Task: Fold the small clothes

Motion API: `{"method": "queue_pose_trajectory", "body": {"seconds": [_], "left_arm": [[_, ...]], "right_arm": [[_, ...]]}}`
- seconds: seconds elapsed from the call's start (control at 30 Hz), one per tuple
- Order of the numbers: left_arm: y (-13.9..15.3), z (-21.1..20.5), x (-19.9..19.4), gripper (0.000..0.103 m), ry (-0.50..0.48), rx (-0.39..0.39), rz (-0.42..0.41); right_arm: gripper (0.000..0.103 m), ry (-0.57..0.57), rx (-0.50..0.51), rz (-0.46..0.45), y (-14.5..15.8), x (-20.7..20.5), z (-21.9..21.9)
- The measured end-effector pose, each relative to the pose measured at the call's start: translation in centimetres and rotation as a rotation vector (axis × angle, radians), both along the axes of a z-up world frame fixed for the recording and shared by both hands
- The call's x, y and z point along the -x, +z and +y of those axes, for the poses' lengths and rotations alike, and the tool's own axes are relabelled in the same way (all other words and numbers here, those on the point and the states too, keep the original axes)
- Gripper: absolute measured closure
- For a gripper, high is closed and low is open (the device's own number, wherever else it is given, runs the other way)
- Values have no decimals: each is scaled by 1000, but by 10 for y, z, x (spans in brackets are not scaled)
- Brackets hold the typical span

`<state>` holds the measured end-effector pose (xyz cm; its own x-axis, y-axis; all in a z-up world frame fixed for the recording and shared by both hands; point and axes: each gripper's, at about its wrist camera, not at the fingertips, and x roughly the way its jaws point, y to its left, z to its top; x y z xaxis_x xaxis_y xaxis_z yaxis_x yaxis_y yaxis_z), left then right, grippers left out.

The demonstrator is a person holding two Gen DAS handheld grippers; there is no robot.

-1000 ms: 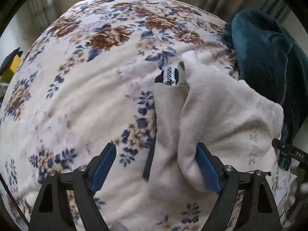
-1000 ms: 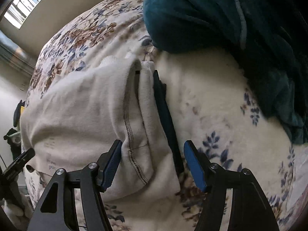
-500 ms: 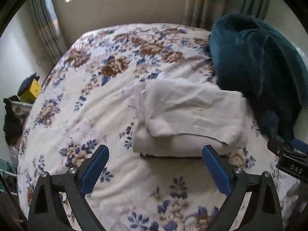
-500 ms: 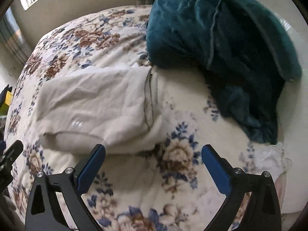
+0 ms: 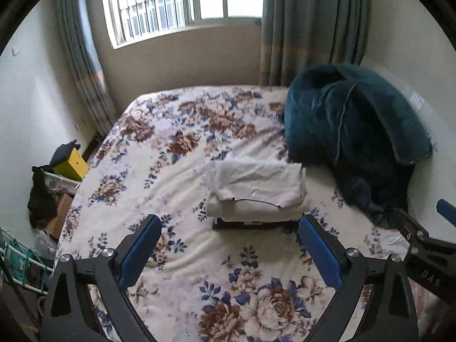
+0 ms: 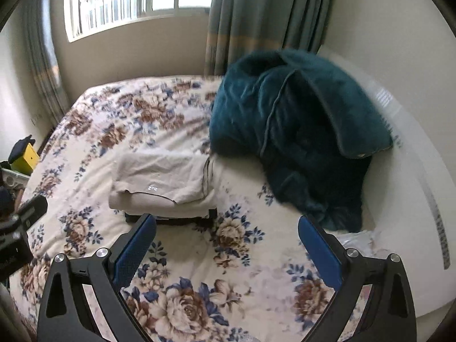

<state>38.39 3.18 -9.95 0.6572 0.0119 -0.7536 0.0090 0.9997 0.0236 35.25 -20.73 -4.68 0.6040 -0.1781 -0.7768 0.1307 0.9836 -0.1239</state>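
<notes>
Centrally, garment: folded cream garment (image 5: 258,185) (image 6: 164,178) on floral bedspread (image 5: 176,196), mid-frame.
Left gripper (image 5: 230,250): spread wide, empty, bottom.
Right gripper (image 6: 226,249): spread wide, empty, bottom.
Blanket: teal blanket (image 5: 350,131), right.

Folded garment (image 5: 256,185) lies on bed (image 5: 171,171), blanket (image 5: 350,131) right.

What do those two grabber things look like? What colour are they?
Both look the same. The left gripper has two black angular metal arms with triangle-shaped holes and shiny silver bolts. Its fingers carry long, flat, bright blue pads. The right gripper matches it: black frame, silver bolts, blue pads on its fingers. Seen from the left camera, its black body has pale letters, "DAS".
</notes>
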Motion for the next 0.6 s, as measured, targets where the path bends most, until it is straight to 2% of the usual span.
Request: {"method": "queue_pose_trajectory", "body": {"seconds": [0.17, 0.33, 0.6], "left_arm": [[42, 3, 46, 4, 15, 16, -50], [65, 2, 84, 4, 20, 12, -74], [83, 4, 120, 4, 22, 48, -92]], "right_arm": [[2, 10, -19, -66, 62, 59, -6], [2, 21, -28, -136, 113, 110, -8], [2, 39, -45, -175, 149, 164, -9]]}}
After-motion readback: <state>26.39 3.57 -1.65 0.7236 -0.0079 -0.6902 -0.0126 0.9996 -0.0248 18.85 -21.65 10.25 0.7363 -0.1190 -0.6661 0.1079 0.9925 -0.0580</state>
